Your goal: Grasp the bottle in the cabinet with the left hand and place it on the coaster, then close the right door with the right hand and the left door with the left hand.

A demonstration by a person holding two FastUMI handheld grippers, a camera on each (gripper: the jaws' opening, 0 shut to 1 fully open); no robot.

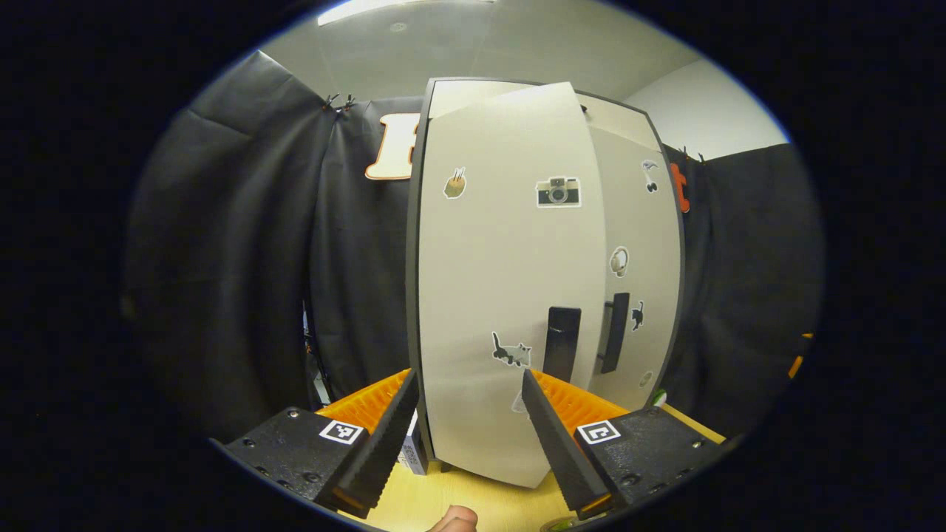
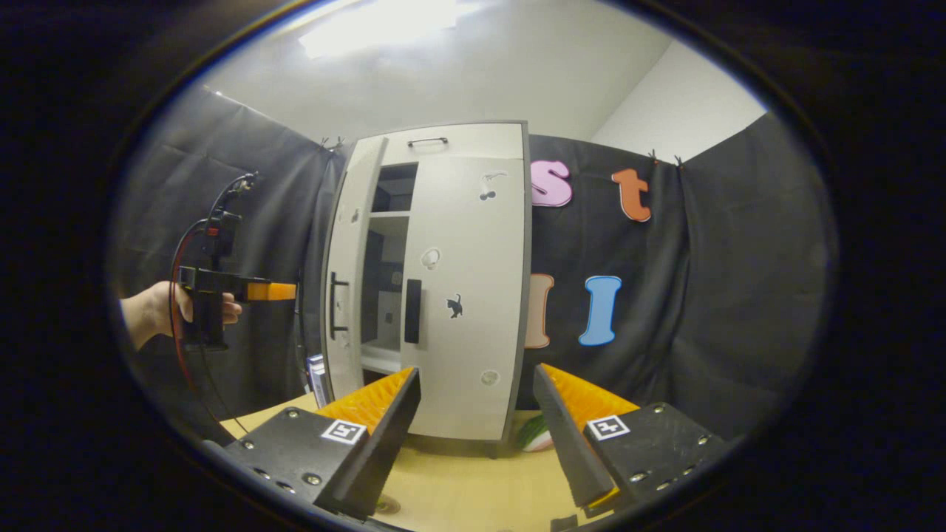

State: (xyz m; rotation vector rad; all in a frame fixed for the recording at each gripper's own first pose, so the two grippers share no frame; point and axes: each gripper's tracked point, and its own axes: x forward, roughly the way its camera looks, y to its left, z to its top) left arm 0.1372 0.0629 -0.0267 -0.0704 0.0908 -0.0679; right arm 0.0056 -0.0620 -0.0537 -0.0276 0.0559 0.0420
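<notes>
A: Pale grey cabinet [image 2: 436, 288] stands on the wooden table [image 2: 473, 488]; how are its doors?

B: In the right gripper view the right door [image 2: 462, 295] sits flush, while the left door [image 2: 344, 288] hangs partly ajar, with dark shelves visible through the gap.

A: And the left gripper [image 1: 469, 414]?

B: Its fingers are spread wide, holding nothing, right up at the left door's [image 1: 510, 295] sticker-covered face, near the black handle [image 1: 562, 343]. In the right gripper view a hand [image 2: 159, 310] holds it beside that door.

A: The right gripper [image 2: 477, 414]?

B: Also wide apart and empty, back from the cabinet.

A: The bottle?

B: I cannot tell where it is.
</notes>
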